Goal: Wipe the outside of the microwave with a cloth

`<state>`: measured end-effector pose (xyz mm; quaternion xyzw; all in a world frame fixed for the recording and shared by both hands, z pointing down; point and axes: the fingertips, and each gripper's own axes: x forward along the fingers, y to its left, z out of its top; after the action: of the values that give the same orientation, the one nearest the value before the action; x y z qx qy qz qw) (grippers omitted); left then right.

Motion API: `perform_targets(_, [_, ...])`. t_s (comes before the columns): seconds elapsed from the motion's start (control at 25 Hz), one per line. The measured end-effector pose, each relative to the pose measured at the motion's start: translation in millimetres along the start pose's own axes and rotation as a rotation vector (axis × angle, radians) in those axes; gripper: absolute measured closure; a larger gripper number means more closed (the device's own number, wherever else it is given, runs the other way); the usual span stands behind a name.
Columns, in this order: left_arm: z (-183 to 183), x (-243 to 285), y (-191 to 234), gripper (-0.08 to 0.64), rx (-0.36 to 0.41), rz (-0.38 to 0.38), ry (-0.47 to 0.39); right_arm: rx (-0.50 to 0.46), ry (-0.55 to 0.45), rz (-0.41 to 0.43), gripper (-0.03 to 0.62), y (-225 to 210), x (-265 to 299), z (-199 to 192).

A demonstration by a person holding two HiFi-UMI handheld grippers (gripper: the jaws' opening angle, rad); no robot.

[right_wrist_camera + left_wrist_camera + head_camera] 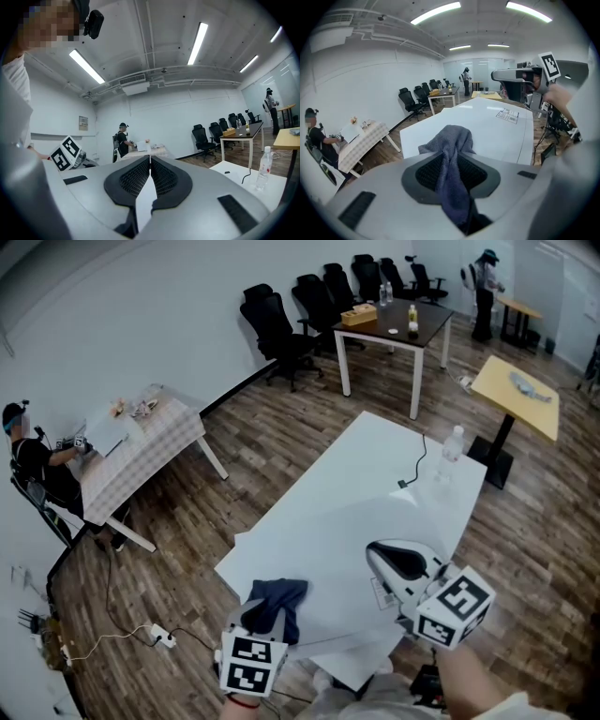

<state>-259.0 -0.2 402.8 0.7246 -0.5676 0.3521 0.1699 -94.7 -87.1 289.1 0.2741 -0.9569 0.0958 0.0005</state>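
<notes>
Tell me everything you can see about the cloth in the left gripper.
The cloth is dark blue-grey, soft and terry-looking, and crumpled into folds. The left gripper pinches it between its ribbed black jaws. A loose bunch sticks out past the tips, and a tail runs back between them. It is held above the near end of the white table. Nothing else visibly touches it.

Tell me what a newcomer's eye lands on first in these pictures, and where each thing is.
The dark blue-grey cloth stands out first, pinched in the left gripper by the near left corner of the long white table. The right gripper, shut and empty, hovers above the table's near right part. A clear water bottle stands near the table's far right corner.
</notes>
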Motion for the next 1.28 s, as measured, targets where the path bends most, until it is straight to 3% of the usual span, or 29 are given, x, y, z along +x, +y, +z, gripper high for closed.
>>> perform_targets(0.2, [24,23,-29,0.465,0.012,0.038,-0.062,-0.001,-0.002,-0.021,0.558,-12,-12,1])
perform_targets(0.72, [126,94,-180,0.466,0.207,-0.129,-0.119,-0.012,-0.015,-0.163,0.558,-77,-102,6])
perform_targets(0.96, [149,97,-259,0.466,0.335,-0.233,-0.163,0.001,-0.029,-0.227,0.558,-96,-143,7])
perform_targets(1.12, [151,98,-270,0.472,0.348,-0.241,-0.168,0.012,-0.046,-0.254,0.558,-107,-163,8])
perform_targets(1.28, [150,101,-269,0.471,0.322,-0.276,-0.113,0.021,-0.054,-0.258,0.558,-109,-171,6])
